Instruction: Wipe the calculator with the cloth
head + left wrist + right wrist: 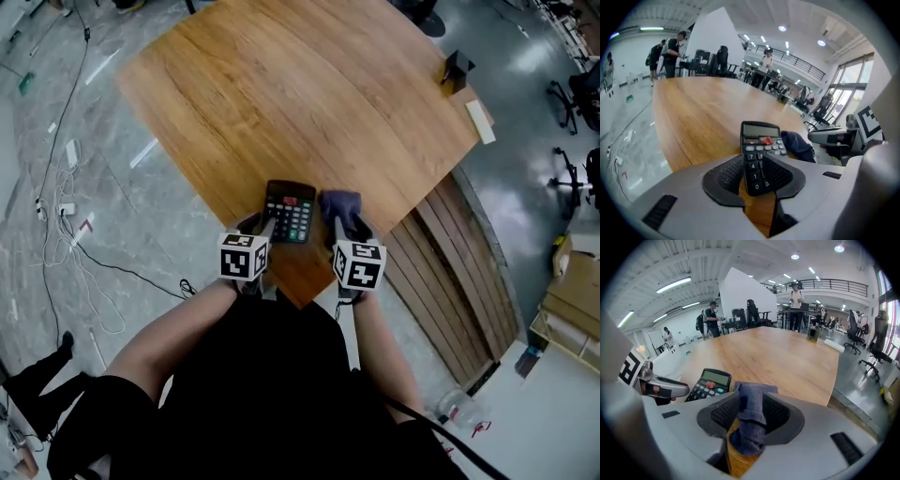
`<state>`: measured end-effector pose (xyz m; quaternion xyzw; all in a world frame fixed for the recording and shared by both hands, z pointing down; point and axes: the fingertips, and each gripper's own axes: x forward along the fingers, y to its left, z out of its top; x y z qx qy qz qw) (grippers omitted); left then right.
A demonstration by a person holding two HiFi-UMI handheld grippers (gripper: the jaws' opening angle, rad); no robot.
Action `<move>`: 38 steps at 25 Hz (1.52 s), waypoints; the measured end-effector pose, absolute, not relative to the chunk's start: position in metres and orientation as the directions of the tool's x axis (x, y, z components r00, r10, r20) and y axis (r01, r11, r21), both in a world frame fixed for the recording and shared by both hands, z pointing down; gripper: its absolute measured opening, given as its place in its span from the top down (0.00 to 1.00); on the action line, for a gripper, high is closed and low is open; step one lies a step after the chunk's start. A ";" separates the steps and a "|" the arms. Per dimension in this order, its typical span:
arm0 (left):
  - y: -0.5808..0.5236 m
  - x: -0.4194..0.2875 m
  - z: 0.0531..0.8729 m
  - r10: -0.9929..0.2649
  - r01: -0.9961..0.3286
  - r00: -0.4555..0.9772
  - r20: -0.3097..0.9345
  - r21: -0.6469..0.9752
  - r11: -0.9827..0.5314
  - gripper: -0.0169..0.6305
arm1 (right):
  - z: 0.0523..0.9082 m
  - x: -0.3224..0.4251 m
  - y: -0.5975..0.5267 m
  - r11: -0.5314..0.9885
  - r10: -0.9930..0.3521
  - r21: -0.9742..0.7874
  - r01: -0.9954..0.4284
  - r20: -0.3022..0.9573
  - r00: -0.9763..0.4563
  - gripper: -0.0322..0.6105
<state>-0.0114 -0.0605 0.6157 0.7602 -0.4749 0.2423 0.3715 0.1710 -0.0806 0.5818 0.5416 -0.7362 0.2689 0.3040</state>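
Your left gripper [756,172] stands wide around the near end of the black rectangular calculator [289,211] at the near corner of the wooden desk [309,94]. Steady it, then draw the dark blue cloth [339,204], pinched in your right gripper [751,414], left across the keys [292,220] with light pressure.

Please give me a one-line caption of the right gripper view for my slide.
Right gripper pinching a dark blue cloth over the wooden table, black calculator lying at left.
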 end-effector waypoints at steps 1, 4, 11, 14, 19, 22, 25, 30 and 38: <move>-0.060 -0.013 0.605 -0.563 -0.901 0.432 0.704 0.319 -0.292 0.77 | 0.570 0.172 -0.079 0.263 -0.652 -0.070 -0.962 0.722 -0.231 0.78; -0.064 -0.016 0.561 -0.644 -0.895 0.445 0.622 0.286 -0.342 0.78 | 0.523 0.171 -0.075 0.252 -0.748 -0.103 -0.962 0.610 -0.261 0.78; -0.077 -0.014 0.420 -0.829 -0.870 0.492 0.267 0.183 -0.457 0.96 | 0.403 0.132 -0.059 0.342 -0.903 -0.062 -0.937 0.255 -0.347 0.92; -0.074 -0.014 0.372 -0.866 -0.871 0.486 0.122 0.157 -0.466 0.96 | 0.368 0.099 -0.046 0.437 -0.892 0.055 -0.898 0.158 -0.424 0.93; -0.060 0.002 0.356 -0.853 -0.849 0.517 0.077 0.176 -0.498 0.96 | 0.349 0.067 -0.030 0.518 -0.854 0.084 -0.851 0.114 -0.508 0.93; -0.056 0.011 0.350 -0.834 -0.833 0.546 0.078 0.151 -0.532 0.96 | 0.342 0.068 -0.031 0.516 -0.856 0.076 -0.853 0.097 -0.508 0.93; -0.053 0.018 0.348 -0.827 -0.827 0.558 0.071 0.128 -0.547 0.96 | 0.338 0.075 -0.031 0.504 -0.863 0.090 -0.859 0.077 -0.499 0.93; -0.055 0.023 0.348 -0.827 -0.829 0.557 0.074 0.119 -0.547 0.96 | 0.340 0.081 -0.028 0.492 -0.870 0.088 -0.866 0.086 -0.486 0.93; -0.054 0.036 0.343 -0.809 -0.810 0.586 0.054 0.085 -0.581 0.96 | 0.341 0.091 -0.030 0.475 -0.879 0.077 -0.877 0.089 -0.468 0.93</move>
